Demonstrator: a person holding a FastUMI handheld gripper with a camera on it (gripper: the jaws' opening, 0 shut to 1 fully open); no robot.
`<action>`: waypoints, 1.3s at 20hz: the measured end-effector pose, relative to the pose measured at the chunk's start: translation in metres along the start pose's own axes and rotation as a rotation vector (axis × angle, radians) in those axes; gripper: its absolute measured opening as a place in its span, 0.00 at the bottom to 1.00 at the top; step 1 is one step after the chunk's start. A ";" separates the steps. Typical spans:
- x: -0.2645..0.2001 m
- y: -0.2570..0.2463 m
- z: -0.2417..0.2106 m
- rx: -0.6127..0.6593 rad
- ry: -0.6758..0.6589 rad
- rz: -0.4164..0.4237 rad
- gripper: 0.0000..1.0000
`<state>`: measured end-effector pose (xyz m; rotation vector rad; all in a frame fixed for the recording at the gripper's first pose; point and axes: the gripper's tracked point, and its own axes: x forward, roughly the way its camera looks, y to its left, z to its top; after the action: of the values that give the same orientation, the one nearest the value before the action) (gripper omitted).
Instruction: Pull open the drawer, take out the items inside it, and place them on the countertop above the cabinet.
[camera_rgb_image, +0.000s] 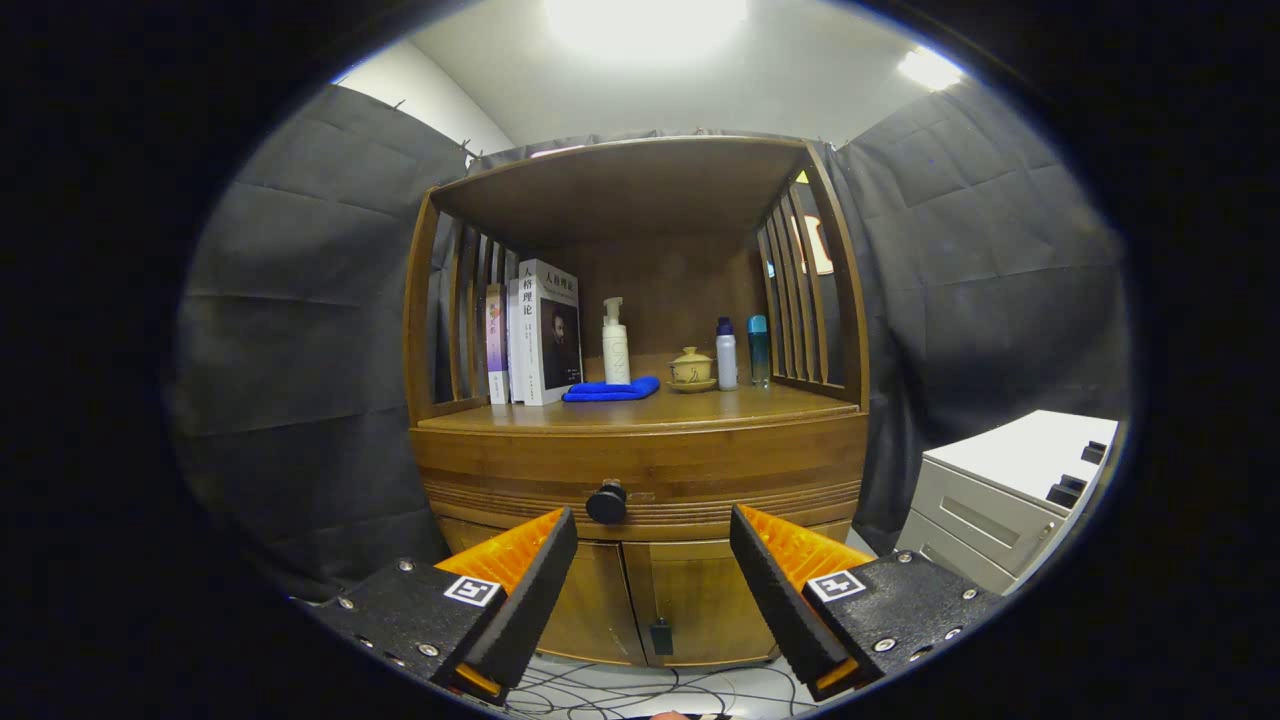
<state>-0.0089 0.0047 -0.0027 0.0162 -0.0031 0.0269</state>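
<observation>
One small round black knob (606, 502) is your only handle on the shut brown wooden drawer (640, 470); it sits just beyond your left finger, at 11 o'clock from the claw (653, 535). Claw is wide open, holding nothing. Off-centre approach and you'll likely clip it or slip off mid-pull.

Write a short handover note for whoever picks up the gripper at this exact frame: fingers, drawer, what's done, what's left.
Gripper: open, holding nothing, fingers spread and aimed at the cabinet front, short of it.
Drawer: shut; its round dark knob sits just beyond the fingers, nearer the left one.
Countertop: already carries books, a blue cloth, a pump bottle, a lidded cup and two small bottles.
Done: nothing yet.
Left: grip the knob, pull the drawer open, lift out the contents (hidden for now) and set them on the countertop.
</observation>
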 end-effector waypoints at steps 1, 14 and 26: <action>0.013 0.002 0.005 -0.002 0.001 0.007 0.96; 0.094 0.030 -0.024 -0.030 0.096 0.077 0.96; 0.150 0.030 -0.072 -0.028 0.239 0.073 0.83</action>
<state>0.1408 0.0403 -0.0732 -0.0156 0.2347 0.1014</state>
